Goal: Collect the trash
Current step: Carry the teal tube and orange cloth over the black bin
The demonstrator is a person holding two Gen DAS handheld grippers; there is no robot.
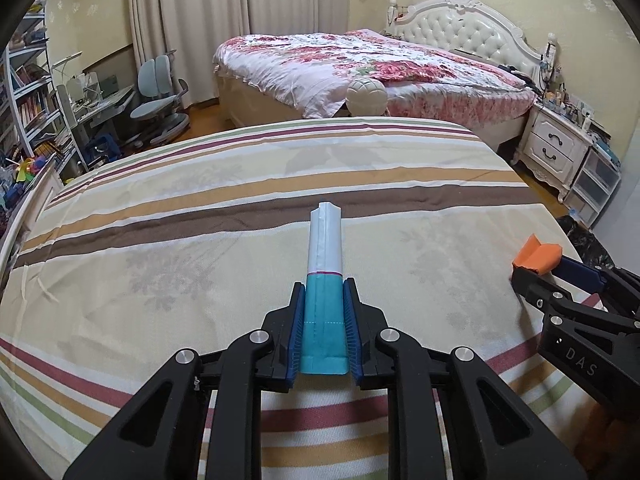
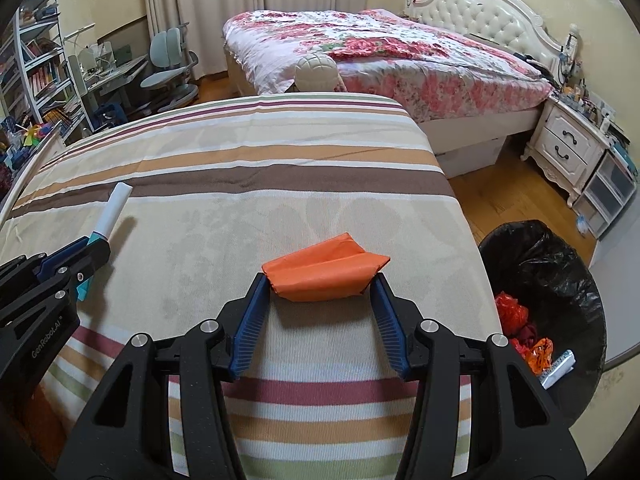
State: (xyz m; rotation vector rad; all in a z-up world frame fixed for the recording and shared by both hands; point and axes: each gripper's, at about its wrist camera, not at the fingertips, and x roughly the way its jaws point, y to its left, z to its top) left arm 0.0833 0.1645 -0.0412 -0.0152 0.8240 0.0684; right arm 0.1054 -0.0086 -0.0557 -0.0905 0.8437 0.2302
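Note:
My left gripper [image 1: 323, 292] is shut on a white and teal folded wrapper [image 1: 325, 264] that sticks out forward above the striped bed cover [image 1: 160, 240]. From the right wrist view the same wrapper [image 2: 114, 208] and left gripper [image 2: 94, 248] appear at the left. My right gripper [image 2: 322, 280] is shut on a crumpled orange paper [image 2: 326, 270], its blue pads pressing both ends. In the left wrist view that orange paper [image 1: 538, 258] shows at the right in the right gripper [image 1: 532, 270]. A bin with a black bag [image 2: 560, 264] stands on the floor right of the bed, with red and orange trash inside.
A second bed with a floral quilt [image 1: 360, 64] lies beyond. A white nightstand [image 2: 568, 152] and plastic drawers [image 2: 608, 196] stand at the right. A desk with a grey chair [image 1: 160, 96] and bookshelves [image 1: 28, 92] fill the left. A round cream post [image 1: 366, 96] rises behind the striped bed.

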